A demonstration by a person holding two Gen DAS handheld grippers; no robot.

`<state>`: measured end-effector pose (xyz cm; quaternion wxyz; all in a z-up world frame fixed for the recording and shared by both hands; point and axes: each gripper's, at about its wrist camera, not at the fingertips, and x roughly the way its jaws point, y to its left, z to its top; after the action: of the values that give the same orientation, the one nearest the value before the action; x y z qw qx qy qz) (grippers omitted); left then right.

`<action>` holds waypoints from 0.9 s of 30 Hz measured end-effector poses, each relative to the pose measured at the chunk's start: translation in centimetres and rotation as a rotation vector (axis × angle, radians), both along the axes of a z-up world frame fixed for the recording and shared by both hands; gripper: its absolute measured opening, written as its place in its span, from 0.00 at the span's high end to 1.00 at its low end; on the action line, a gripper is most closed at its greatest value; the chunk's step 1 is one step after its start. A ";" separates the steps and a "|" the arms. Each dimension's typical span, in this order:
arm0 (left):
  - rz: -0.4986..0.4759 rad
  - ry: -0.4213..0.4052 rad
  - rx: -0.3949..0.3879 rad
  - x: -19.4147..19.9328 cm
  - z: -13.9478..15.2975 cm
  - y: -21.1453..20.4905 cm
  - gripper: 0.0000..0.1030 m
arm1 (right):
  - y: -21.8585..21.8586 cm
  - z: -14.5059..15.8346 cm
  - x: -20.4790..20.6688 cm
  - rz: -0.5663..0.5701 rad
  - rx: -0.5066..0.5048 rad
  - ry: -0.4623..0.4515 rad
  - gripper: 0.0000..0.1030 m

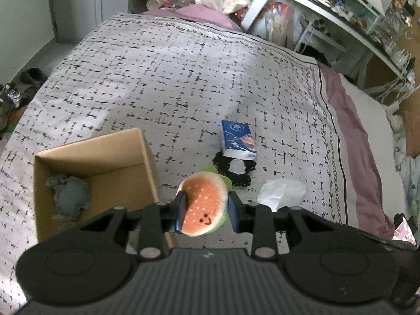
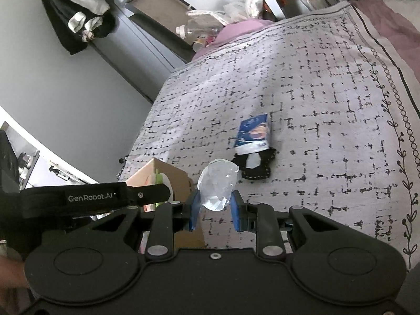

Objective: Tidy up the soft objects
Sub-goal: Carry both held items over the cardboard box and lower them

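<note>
Left wrist view is showing the left gripper (image 1: pixel 207 214) pinching the burger plush (image 1: pixel 203 206) just right of the open cardboard box (image 1: pixel 92 155), so box is lying to its left, w/ the right gripper (image 2: pixel 214 211) pinching a white tissue wad (image 2: pixel 217 187) farther off.

The cardboard box (image 1: pixel 94 162) stands open-topped with a grey plush (image 1: pixel 69 197) filling one corner.

Soft daylight, mild blur, strong fisheye edge warping.
</note>
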<state>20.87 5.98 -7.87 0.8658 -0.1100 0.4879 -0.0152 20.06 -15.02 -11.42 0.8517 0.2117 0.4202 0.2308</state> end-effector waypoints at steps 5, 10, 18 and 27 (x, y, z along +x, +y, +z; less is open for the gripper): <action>0.032 -0.018 -0.012 -1.3 0.6 1.9 0.69 | 1.2 1.0 -0.4 0.020 -0.006 -0.020 0.76; 0.066 -0.028 -0.030 -2.4 0.8 3.8 0.69 | 2.4 1.8 -0.8 0.040 -0.021 -0.042 0.76; 0.132 -0.043 -0.048 -3.7 0.7 6.9 0.69 | 4.5 2.9 -1.1 0.069 -0.039 -0.070 0.76; 0.186 -0.047 -0.078 -4.4 0.3 9.9 0.68 | 7.6 3.5 -1.2 0.118 -0.057 -0.080 0.76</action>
<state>16.49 15.91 -7.60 0.8697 -0.1881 0.4542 0.0440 18.85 -7.43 -7.93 0.8584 0.1528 0.4039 0.2768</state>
